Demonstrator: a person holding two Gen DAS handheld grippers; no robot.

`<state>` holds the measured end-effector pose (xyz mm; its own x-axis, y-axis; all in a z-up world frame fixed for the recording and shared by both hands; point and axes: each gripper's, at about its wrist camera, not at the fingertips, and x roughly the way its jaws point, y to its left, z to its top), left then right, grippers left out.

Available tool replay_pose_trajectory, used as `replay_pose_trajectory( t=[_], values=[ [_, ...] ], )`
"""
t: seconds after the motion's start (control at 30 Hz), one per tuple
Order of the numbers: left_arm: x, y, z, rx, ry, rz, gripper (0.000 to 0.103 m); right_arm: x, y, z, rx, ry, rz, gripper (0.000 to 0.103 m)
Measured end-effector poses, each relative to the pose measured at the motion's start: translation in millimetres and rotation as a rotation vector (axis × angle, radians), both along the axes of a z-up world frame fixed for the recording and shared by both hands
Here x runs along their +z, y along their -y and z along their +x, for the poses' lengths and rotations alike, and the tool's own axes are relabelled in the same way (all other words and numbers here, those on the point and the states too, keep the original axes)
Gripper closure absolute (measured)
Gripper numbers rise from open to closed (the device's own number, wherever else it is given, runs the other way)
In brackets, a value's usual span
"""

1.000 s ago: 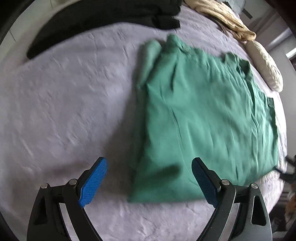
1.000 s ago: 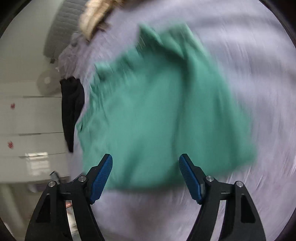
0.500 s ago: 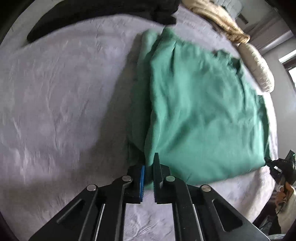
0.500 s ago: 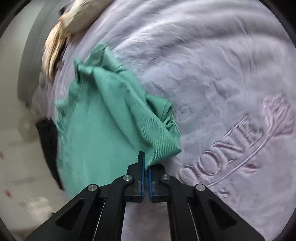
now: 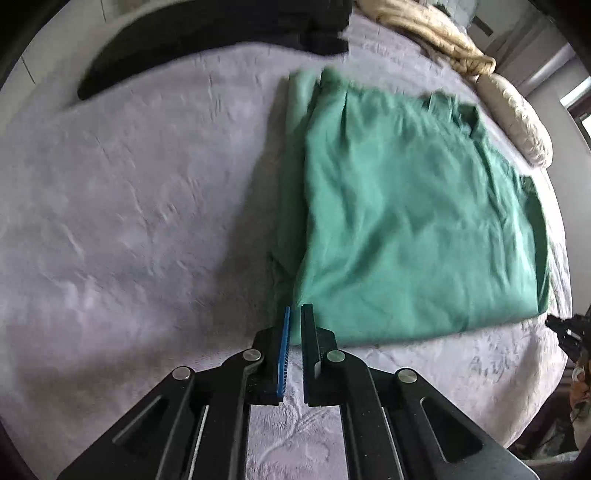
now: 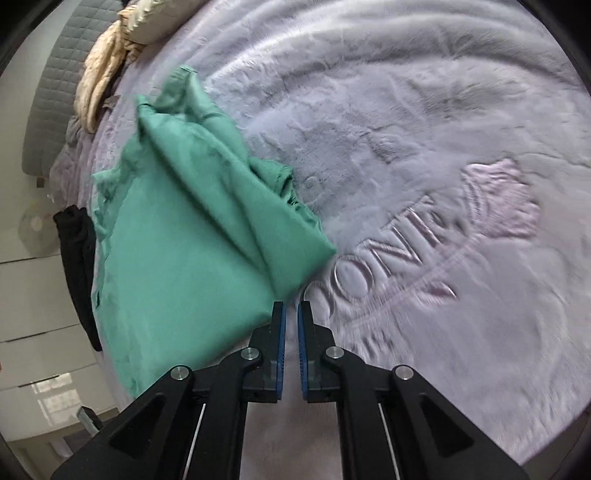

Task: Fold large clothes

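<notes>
A green garment [image 5: 406, 214] lies folded on a lilac blanket [image 5: 129, 221]; it also shows in the right wrist view [image 6: 184, 240]. My left gripper [image 5: 294, 314] is shut, its tips at the garment's near left corner; no cloth shows between the pads. My right gripper [image 6: 291, 306] is nearly shut with a thin gap, just below the garment's near corner, which is bunched and lifted; I see no cloth between the pads.
A black garment [image 5: 207, 40] lies at the back left. Beige bedding [image 5: 436, 33] and a pillow [image 5: 517, 118] lie at the back right. The blanket has embossed lettering [image 6: 399, 251]. The bed edge is near the right gripper's left.
Both grippers went from wide open to shut at the garment's near corners. Since half a second ago both have drawn slightly back, and the cloth no longer sits between the pads.
</notes>
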<state>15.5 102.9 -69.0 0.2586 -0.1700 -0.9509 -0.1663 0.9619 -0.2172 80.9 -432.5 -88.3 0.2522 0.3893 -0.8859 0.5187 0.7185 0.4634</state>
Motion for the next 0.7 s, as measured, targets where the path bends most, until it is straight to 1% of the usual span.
replay_pose_trajectory(
  t=[0.07, 0.13, 0.17, 0.23, 0.27, 0.3, 0.33, 0.37, 0.4, 0.43, 0.47, 0.6, 0.67, 0.7],
  values=[
    [9.9, 0.2, 2.1, 0.009, 0.031, -0.006, 0.098, 9.1, -4.3, 1.3, 0.014, 0.038, -0.012, 0.096],
    [9.1, 7.7, 14.8, 0.009, 0.038, 0.001, 0.098, 16.8, -10.2, 8.2, 0.040, 0.078, -0.035, 0.096],
    [4.4, 13.1, 23.2, 0.008, 0.028, 0.014, 0.098, 16.8, -15.0, 15.6, 0.057, 0.086, -0.049, 0.096],
    [-17.6, 23.7, 32.6, -0.002, -0.012, 0.086, 0.098, 11.0, -16.5, 24.6, 0.077, 0.085, -0.058, 0.096],
    [-31.1, 25.8, 36.5, 0.005, -0.044, 0.129, 0.098, 6.1, -19.3, 31.9, 0.083, 0.079, -0.068, 0.096],
    [-39.7, 26.8, 39.4, 0.013, -0.067, 0.143, 0.098, -1.8, -20.0, 38.9, 0.090, 0.059, -0.092, 0.096],
    [-49.1, 24.1, 39.4, 0.026, -0.092, 0.133, 0.098, -9.8, -16.7, 42.8, 0.089, 0.029, -0.111, 0.096],
    [-54.9, 20.1, 37.0, 0.039, -0.097, 0.108, 0.098, -16.1, -11.8, 42.9, 0.082, 0.006, -0.123, 0.096],
    [-55.5, 18.1, 34.8, 0.043, -0.092, 0.097, 0.098, -24.8, -3.5, 42.8, 0.058, -0.014, -0.112, 0.096],
    [-54.6, 16.5, 32.5, 0.042, -0.092, 0.092, 0.098, -28.0, 2.2, 41.5, 0.036, -0.012, -0.090, 0.101],
    [-53.7, 14.9, 30.2, 0.038, -0.100, 0.093, 0.098, -29.5, 10.3, 37.9, 0.004, -0.008, -0.064, 0.101],
    [-46.8, 7.6, 18.1, 0.030, -0.131, 0.110, 0.098, -18.4, 26.7, 21.1, -0.055, -0.018, -0.062, 0.100],
    [-42.8, 4.6, 12.9, 0.044, -0.141, 0.114, 0.098, -11.2, 27.1, 13.4, -0.060, -0.009, -0.047, 0.096],
    [-39.1, -3.3, -1.0, 0.050, -0.146, 0.109, 0.098, -7.7, 26.0, 13.7, -0.057, -0.009, -0.045, 0.096]
  ],
)
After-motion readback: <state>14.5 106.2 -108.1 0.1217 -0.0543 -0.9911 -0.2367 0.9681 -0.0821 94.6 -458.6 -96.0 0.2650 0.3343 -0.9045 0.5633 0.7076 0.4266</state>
